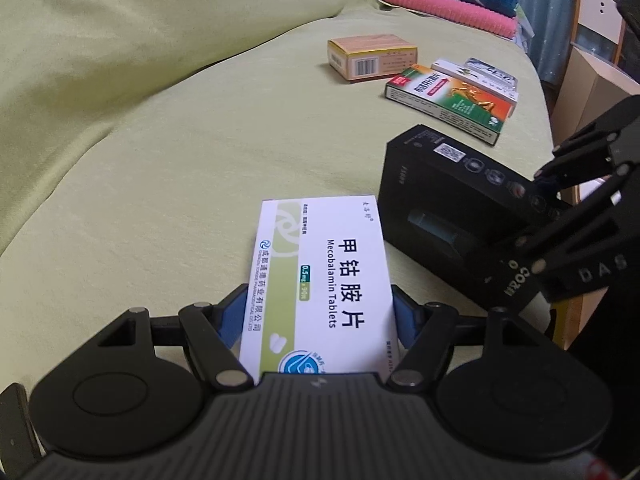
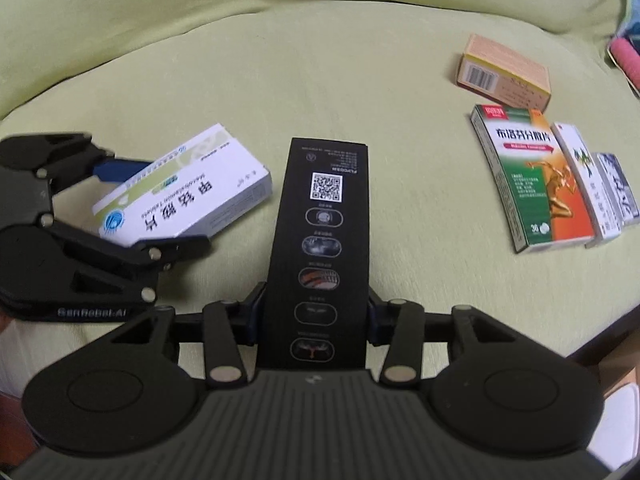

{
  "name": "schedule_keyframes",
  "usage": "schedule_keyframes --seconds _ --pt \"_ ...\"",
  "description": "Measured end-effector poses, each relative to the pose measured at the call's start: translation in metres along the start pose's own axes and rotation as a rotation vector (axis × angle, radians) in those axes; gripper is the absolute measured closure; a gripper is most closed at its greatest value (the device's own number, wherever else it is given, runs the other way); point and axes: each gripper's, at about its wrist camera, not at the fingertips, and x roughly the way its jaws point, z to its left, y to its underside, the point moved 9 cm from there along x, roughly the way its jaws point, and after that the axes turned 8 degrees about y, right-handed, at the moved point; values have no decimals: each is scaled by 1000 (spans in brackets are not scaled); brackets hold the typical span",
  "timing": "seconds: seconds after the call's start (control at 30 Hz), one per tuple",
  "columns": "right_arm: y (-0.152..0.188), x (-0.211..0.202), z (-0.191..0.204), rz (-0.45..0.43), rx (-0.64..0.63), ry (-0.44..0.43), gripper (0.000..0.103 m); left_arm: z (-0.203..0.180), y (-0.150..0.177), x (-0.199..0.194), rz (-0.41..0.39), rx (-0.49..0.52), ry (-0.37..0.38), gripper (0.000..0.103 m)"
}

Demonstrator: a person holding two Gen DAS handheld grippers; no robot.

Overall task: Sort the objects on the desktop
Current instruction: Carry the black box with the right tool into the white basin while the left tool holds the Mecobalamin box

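Observation:
My left gripper [image 1: 318, 312] is shut on a white and green tablet box [image 1: 320, 264], its blue pads pressing both long sides, just above the green cushion. The same box [image 2: 180, 192] and the left gripper [image 2: 160, 204] show at the left of the right wrist view. A long black box [image 2: 320, 208] with a QR code sits between the fingers of my right gripper [image 2: 316, 312], which is shut on it. In the left wrist view the black box [image 1: 440, 200] stands right of the white one, with the right gripper [image 1: 532, 240] on its near end.
Further right lie an orange box [image 2: 504, 74], a green and orange box [image 2: 532, 176], a narrow white box [image 2: 584, 184] and a grey one [image 2: 618, 188]. Folded towels [image 1: 448, 0] sit at the back. The cushion's edge and a cardboard carton [image 1: 592, 88] are at the right.

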Motion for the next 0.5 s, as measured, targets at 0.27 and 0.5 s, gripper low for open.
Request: schedule_keyframes --seconds 0.27,0.5 --pt "0 -5 -6 -33 29 24 64 -3 -2 2 -4 6 -2 32" --pt "-2 -27 -29 -86 87 61 64 -23 -22 -1 -41 47 18 32"
